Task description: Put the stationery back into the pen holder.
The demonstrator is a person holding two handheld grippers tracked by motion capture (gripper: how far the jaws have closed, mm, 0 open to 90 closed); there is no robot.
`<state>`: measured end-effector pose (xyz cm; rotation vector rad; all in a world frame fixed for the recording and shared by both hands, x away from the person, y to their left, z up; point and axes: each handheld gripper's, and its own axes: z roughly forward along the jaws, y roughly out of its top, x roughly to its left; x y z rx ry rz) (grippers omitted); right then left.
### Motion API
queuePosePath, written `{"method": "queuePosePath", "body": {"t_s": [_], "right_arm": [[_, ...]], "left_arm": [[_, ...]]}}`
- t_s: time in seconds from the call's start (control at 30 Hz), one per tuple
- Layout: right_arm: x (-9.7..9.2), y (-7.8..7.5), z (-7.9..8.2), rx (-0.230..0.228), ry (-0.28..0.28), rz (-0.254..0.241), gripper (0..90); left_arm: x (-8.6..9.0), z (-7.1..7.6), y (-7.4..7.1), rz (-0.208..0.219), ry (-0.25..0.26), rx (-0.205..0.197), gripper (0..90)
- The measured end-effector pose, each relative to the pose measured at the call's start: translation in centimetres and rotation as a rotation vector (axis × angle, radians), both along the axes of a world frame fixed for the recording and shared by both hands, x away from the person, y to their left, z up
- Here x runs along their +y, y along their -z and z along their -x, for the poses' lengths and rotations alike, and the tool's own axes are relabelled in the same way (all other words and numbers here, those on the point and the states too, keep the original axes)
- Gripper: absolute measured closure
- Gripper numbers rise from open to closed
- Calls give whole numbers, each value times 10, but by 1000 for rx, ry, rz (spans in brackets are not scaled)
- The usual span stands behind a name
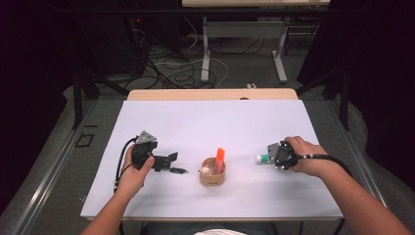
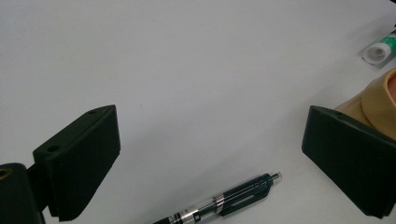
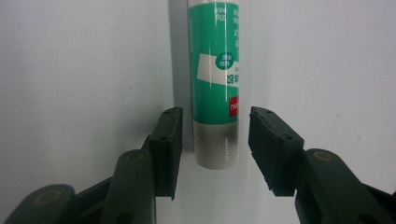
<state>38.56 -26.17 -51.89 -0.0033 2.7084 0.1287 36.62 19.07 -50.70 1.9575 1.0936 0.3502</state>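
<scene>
glue stick (image 3: 215,79) | green-white tube, grey end | lying flat | white table (image 3: 70,70)

A table (image 1: 161,122) covered by a white sheet. On it lie a black pen (image 1: 177,170) at the near left, a tan round holder (image 1: 212,177) at the near middle, and a green-and-white glue stick (image 1: 263,157) to the right.

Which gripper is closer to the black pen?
Left. The left gripper hovers right over the black pen, jaws open around it. The right gripper is far across the table, straddling the green glue stick.
</scene>
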Motion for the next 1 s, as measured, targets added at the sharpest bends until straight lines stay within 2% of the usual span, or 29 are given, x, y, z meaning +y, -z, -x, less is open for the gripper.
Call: {"method": "queuePosePath", "body": {"t_s": [0.1, 0.37, 0.67, 0.7, 0.73, 0.83, 0.97, 1.0], "right_arm": [[-1, 2, -3, 3, -17, 13, 567], [0, 9, -5, 13, -11, 19, 587], [2, 12, -6, -1, -35, 40, 629], [2, 10, -6, -15, -38, 64, 636], [2, 11, -7, -4, -46, 57, 643], [2, 12, -6, -8, -44, 46, 647], [3, 11, -6, -20, -69, 68, 649], [2, 12, -5, -17, -51, 55, 649]], "left_arm": [[1, 0, 0, -6, 3, 0, 45], [0, 0, 1, -2, 4, 1, 45], [0, 0, 1, -2, 1, 4, 45], [0, 0, 1, -2, 1, 4, 45], [0, 0, 1, -3, 1, 4, 45], [0, 0, 1, -3, 1, 5, 45], [0, 0, 1, -4, 2, 5, 45], [0, 0, 1, -3, 2, 5, 45]]}}
